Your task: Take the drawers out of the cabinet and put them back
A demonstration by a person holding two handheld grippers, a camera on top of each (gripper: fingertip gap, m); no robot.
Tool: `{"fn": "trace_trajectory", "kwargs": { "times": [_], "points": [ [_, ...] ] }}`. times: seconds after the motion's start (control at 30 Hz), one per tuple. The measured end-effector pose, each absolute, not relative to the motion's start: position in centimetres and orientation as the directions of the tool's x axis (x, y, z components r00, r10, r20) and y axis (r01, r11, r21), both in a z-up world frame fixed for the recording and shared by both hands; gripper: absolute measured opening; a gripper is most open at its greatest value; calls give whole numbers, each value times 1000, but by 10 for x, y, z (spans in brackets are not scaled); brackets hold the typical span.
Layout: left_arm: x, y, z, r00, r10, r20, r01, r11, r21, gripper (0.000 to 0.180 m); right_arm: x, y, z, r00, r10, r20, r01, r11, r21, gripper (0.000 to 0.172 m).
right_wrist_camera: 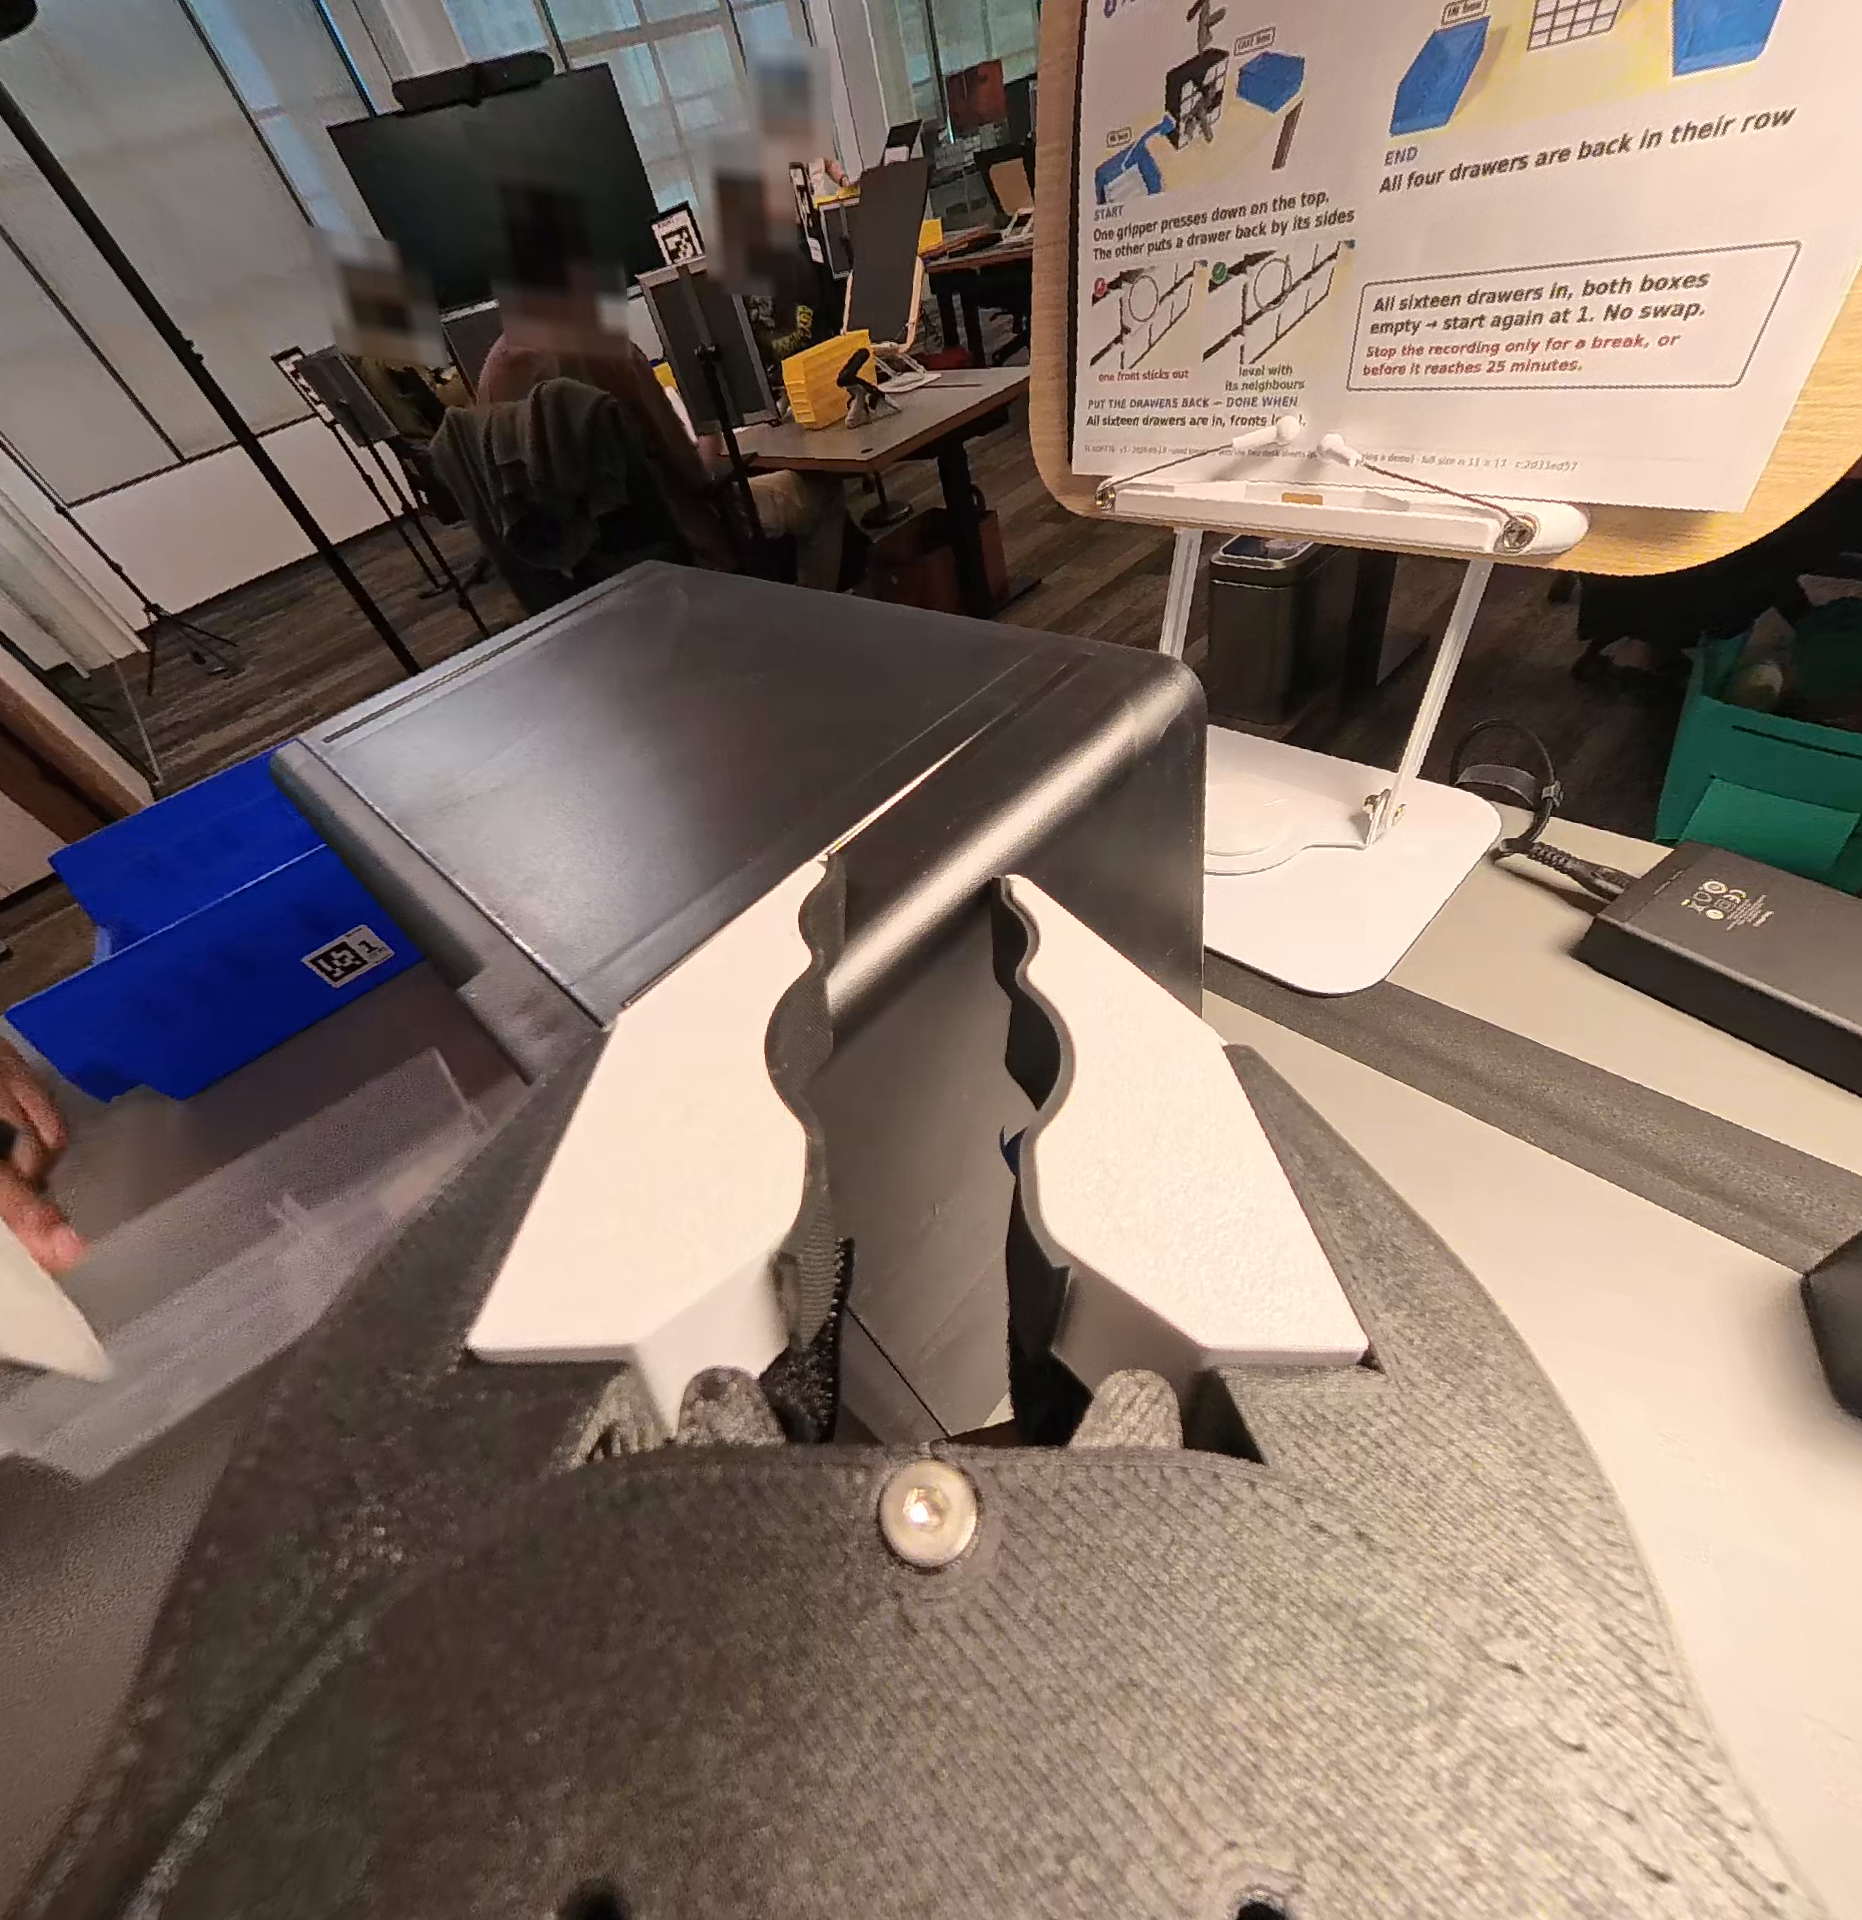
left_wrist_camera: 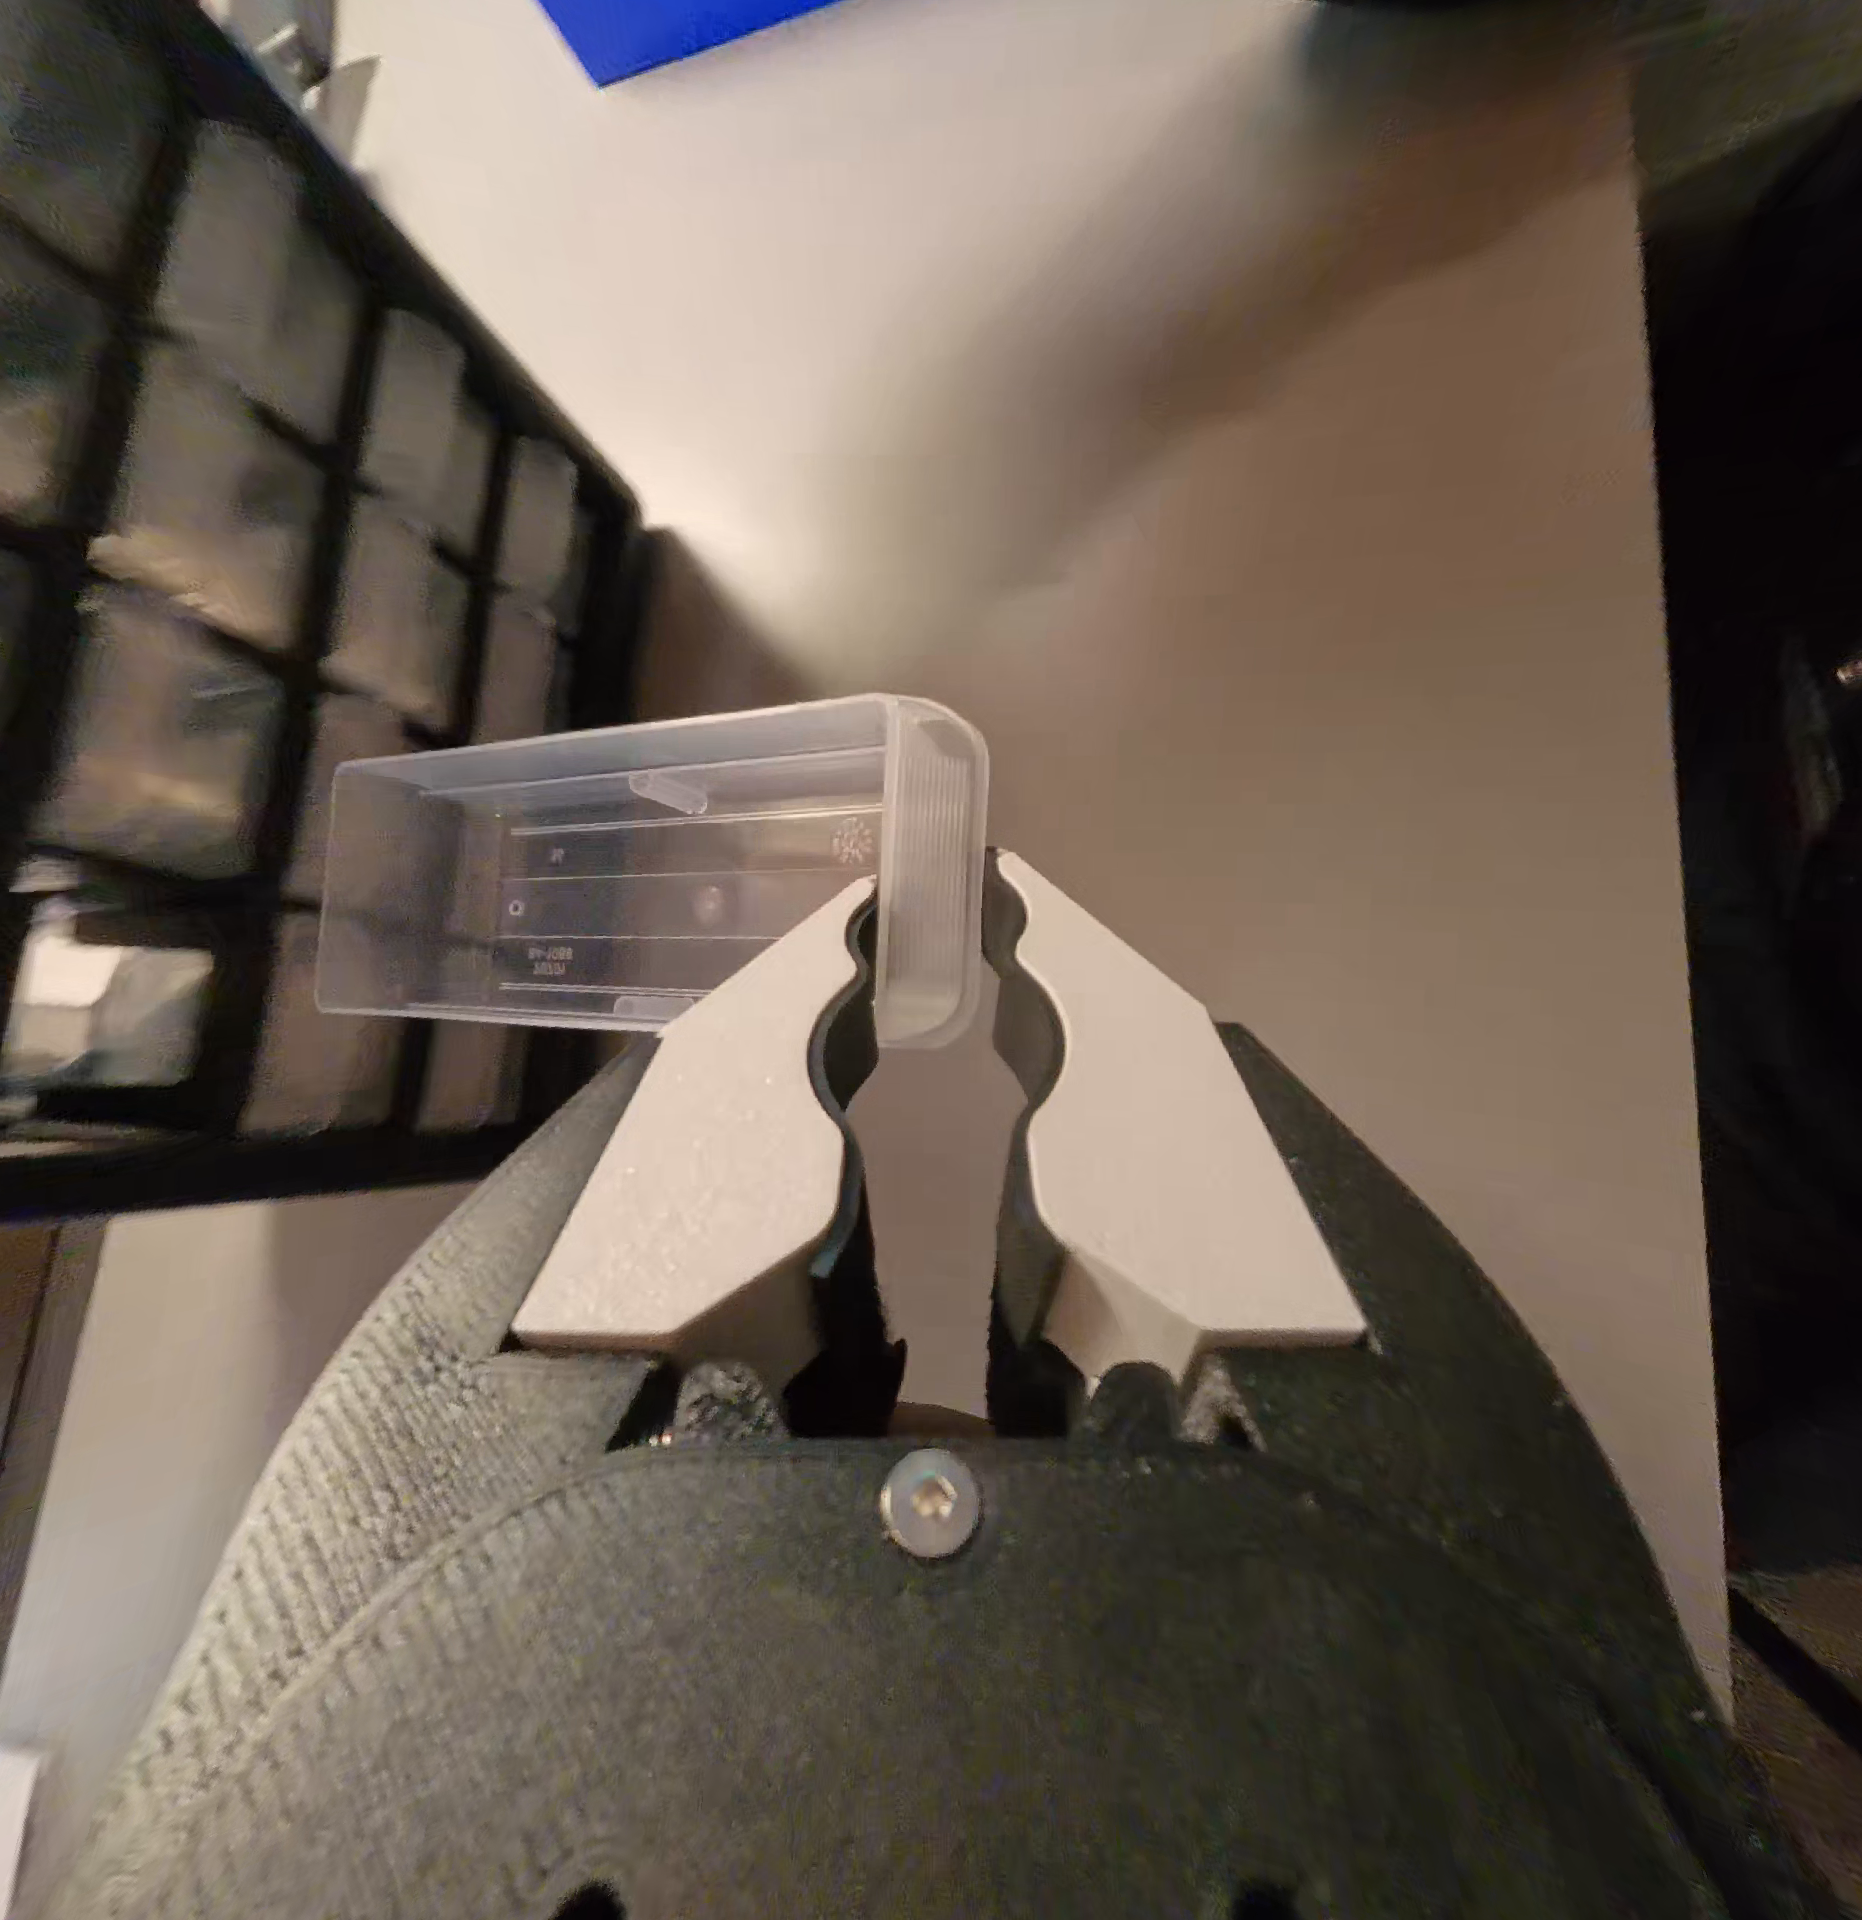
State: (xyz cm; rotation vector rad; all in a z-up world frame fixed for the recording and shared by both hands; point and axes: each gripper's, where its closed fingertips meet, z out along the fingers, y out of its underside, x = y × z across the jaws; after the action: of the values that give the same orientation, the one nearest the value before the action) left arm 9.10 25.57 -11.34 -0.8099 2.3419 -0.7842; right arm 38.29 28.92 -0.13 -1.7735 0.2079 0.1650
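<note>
The left gripper (left_wrist_camera: 932, 883) pinches a clear plastic drawer (left_wrist_camera: 605, 883) by its ribbed front handle, and both fingertips press on the handle from the two sides. The drawer is out of the cabinet and hangs in the air above the pale table (left_wrist_camera: 1270, 520). Its long axis goes away from the fingers toward the left of the left wrist view, so the open back end points to the front of the black cabinet (left_wrist_camera: 314, 582), where a grid of slots shows, blurred. I judge that the coming move depends on this: the drawer must be turned until its long axis is in line with one slot, and which slot is free I cannot tell.

The right gripper (right_wrist_camera: 916, 883) has its fingers apart and holds nothing; it is at the rounded top edge of the cabinet (right_wrist_camera: 698, 748), probably to steady it. So the left one is nearer to the drawer.

Around: a blue bin (right_wrist_camera: 200, 914) beside the cabinet, a white stand with an instruction sheet (right_wrist_camera: 1426, 260) behind, a black box (right_wrist_camera: 1737, 956) to the right. Nothing stands between the drawer and the slots
</note>
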Motion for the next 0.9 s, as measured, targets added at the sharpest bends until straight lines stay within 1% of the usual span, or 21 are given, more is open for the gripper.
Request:
{"fn": "trace_trajectory", "kwargs": {
  "times": [0.1,0.2,0.3,0.57,0.8,0.9],
  "points": [
    [97,276,-92,-637,-715,-288,-421,636,-647,16,383,289,-1,974,-52,-223,-229,-204,-952,31],
    [100,287,-81,-626,-727,-283,-454,634,-626,16,383,289,-1,974,-52,-222,-228,-205,-952,31],
    [104,295,-77,-624,-734,-268,-480,631,-610,16,383,289,-1,974,-52,-222,-228,-205,-952,31],
    [108,301,-76,-660,-709,-248,-462,644,-610,16,383,289,-1,974,-49,-223,-228,-205,-952,31],
    [119,322,-82,-631,-694,-348,-453,693,-560,16,383,289,-1,974,-47,-223,-228,-204,-952,32],
    [139,348,-86,-510,-722,-467,-477,690,-545,22,383,289,-1,974,-49,-222,-227,-204,-952,32]
  ]
}}
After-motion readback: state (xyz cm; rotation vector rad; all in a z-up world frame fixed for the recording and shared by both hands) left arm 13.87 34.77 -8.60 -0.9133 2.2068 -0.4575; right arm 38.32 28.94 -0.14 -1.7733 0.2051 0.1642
